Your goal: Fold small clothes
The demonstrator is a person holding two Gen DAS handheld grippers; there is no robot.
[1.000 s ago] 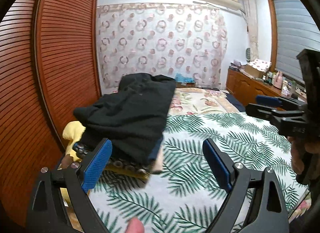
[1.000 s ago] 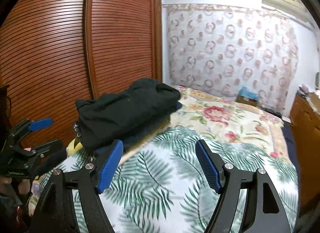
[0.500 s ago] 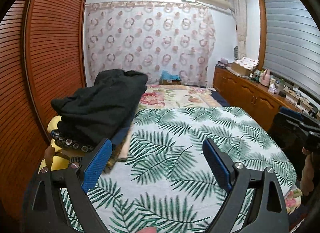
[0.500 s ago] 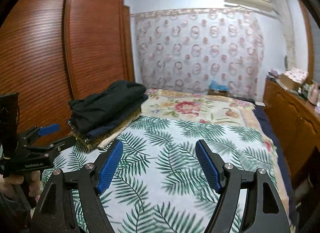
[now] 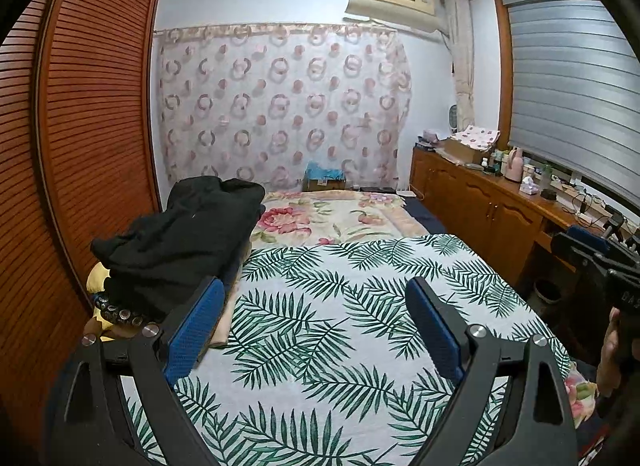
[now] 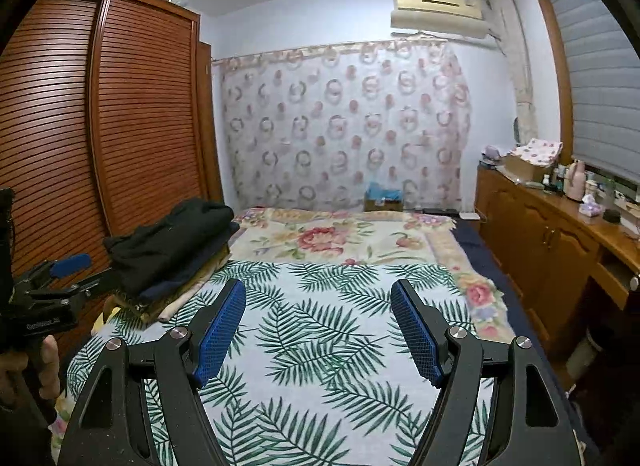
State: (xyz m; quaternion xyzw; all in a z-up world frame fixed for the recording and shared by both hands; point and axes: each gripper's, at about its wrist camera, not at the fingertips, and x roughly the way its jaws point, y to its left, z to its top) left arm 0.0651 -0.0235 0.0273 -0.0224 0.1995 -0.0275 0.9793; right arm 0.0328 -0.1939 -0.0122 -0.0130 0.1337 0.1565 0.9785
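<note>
A stack of folded clothes (image 5: 176, 242) with a black garment on top lies at the left edge of the bed, against the wardrobe; it also shows in the right wrist view (image 6: 172, 250). My left gripper (image 5: 316, 322) is open and empty, held above the palm-leaf sheet (image 5: 340, 326), just right of the stack. My right gripper (image 6: 316, 330) is open and empty above the same sheet (image 6: 320, 366), further back from the stack. Each gripper shows at the edge of the other's view: the right one (image 5: 600, 262) and the left one (image 6: 60, 278).
A slatted wooden wardrobe (image 5: 80, 145) runs along the bed's left side. A floral blanket (image 5: 332, 217) covers the far half of the bed. A wooden sideboard (image 5: 488, 205) with bottles and boxes stands on the right under the window. A curtain (image 5: 280, 105) hangs behind.
Both grippers have pulled back and away from the stack of clothes, which now sits further off and to the left. Both stay open and empty.
</note>
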